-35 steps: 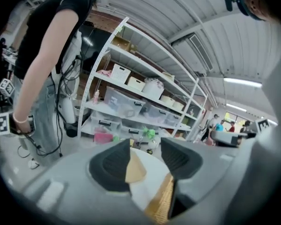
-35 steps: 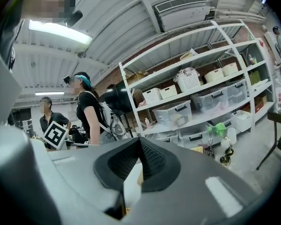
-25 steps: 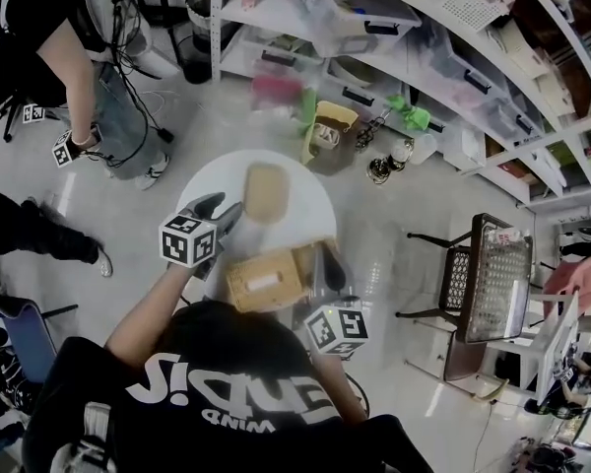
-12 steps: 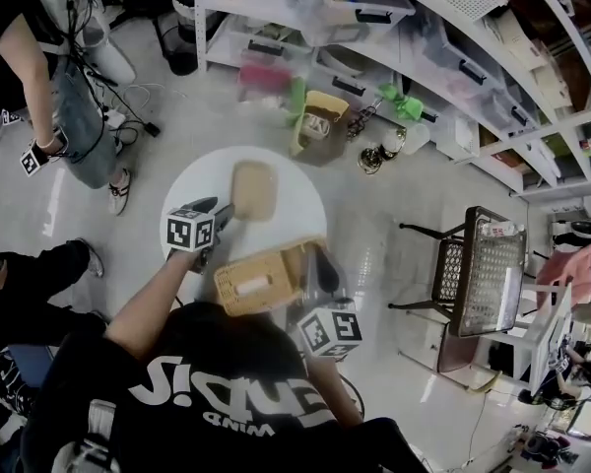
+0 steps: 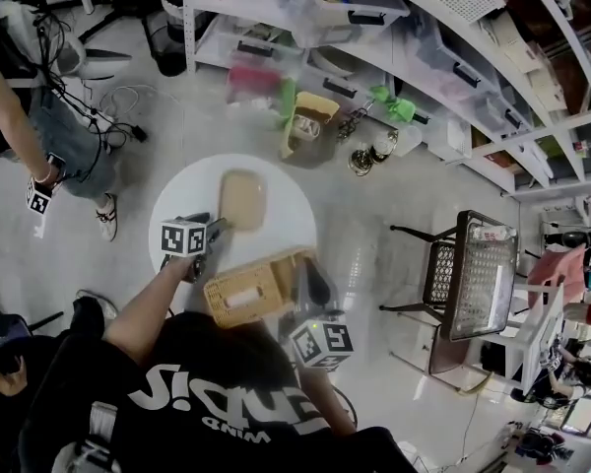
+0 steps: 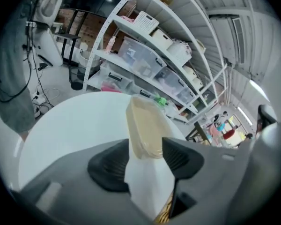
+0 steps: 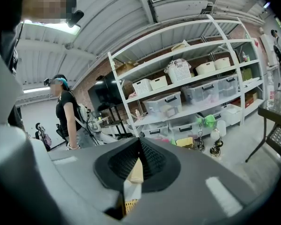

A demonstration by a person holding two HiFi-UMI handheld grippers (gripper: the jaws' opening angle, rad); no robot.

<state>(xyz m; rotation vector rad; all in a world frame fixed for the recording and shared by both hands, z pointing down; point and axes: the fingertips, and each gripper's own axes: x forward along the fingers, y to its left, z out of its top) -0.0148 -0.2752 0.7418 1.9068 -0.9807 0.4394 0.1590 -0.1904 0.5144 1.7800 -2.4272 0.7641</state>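
A tan oblong tray (image 5: 241,198) lies on the round white table (image 5: 182,200). My left gripper (image 5: 215,227) is at the tray's near left corner. In the left gripper view the tray (image 6: 143,121) stretches away over the table (image 6: 75,125), and its near end sits in the gap of my left gripper (image 6: 145,144), which is open. A yellow woven basket (image 5: 241,296) rests at the table's near edge. My right gripper (image 5: 310,276) is shut on the basket's right end. In the right gripper view the jaws of that gripper (image 7: 140,144) meet, with basket weave (image 7: 128,204) below them.
White shelving with plastic bins (image 5: 355,8) runs along the far side. A yellow bin (image 5: 310,126) stands on the floor before it. A mesh-topped stand (image 5: 473,274) is to the right. A person (image 5: 39,136) stands at the left beside floor cables.
My left gripper tipped down from the ceiling toward the table and moved closer to the tray. The right gripper stays on the basket. The bystander shifted further left.
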